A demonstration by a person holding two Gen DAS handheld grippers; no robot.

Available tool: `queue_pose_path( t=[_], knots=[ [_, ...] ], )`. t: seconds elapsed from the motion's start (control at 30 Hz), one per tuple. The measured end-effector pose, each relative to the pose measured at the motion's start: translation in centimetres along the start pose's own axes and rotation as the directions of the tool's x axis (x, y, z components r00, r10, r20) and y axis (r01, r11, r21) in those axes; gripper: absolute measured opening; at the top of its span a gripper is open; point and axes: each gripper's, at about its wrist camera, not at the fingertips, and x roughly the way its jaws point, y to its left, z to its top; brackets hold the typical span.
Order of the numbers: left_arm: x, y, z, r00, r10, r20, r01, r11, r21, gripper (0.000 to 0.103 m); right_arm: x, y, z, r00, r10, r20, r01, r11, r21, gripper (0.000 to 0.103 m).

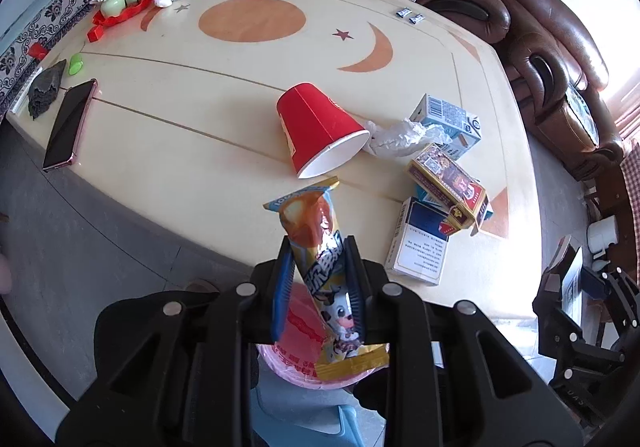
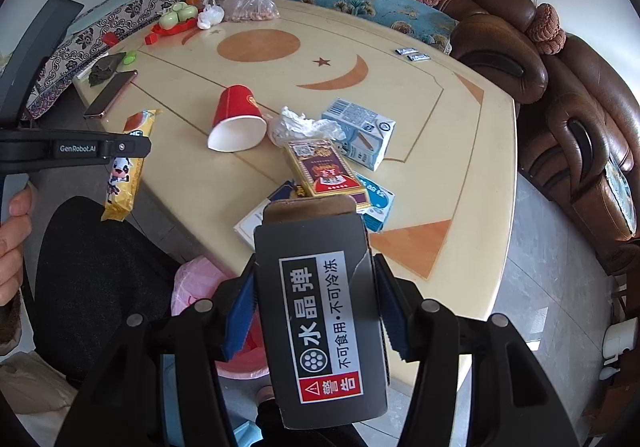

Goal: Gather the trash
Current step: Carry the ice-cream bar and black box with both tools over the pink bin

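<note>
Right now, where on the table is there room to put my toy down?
The middle of the table is bare, around the orange circle and moon. It is crowded near the red cup, tissue and boxes, and the far corner by the peanut bag.

A cream table (image 1: 224, 115) fills the middle; a brown leather sofa (image 1: 532, 31) curves along upper right, grey floor (image 1: 60, 227) lower left.
</note>
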Motion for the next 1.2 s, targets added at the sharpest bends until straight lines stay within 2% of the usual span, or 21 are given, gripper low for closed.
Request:
queue_pose_path(
  t=[0.23,0.5,0.9,1.2],
  knots=[
    [-1.8,0.5,-2.3,0.999,-0.027,0.025,0.025,0.997,0.074,0.025,-2.1,3.7,-0.8,0.999,0.019,0.038,-0.019,1.0,0.007,0.053],
    [-2.5,0.8,-4.6,0.998,-0.044,0.038,0.038,0.988,0.149,0.025,-2.8,6.5,-2.1,0.998,0.036,0.042,-0.037,0.999,0.011,0.054],
    [-2.1,1.1,-6.8,0.998,-0.053,0.03,0.045,0.975,0.215,0.025,-2.3,9.0,-3.3,0.997,0.068,0.034,-0.068,0.998,-0.003,0.054],
    [-1.0,0.8,-8.4,0.998,-0.054,0.037,0.041,0.958,0.283,0.025,0.0,10.2,-5.1,0.997,0.08,0.015,-0.08,0.997,-0.001,0.054]
  ],
)
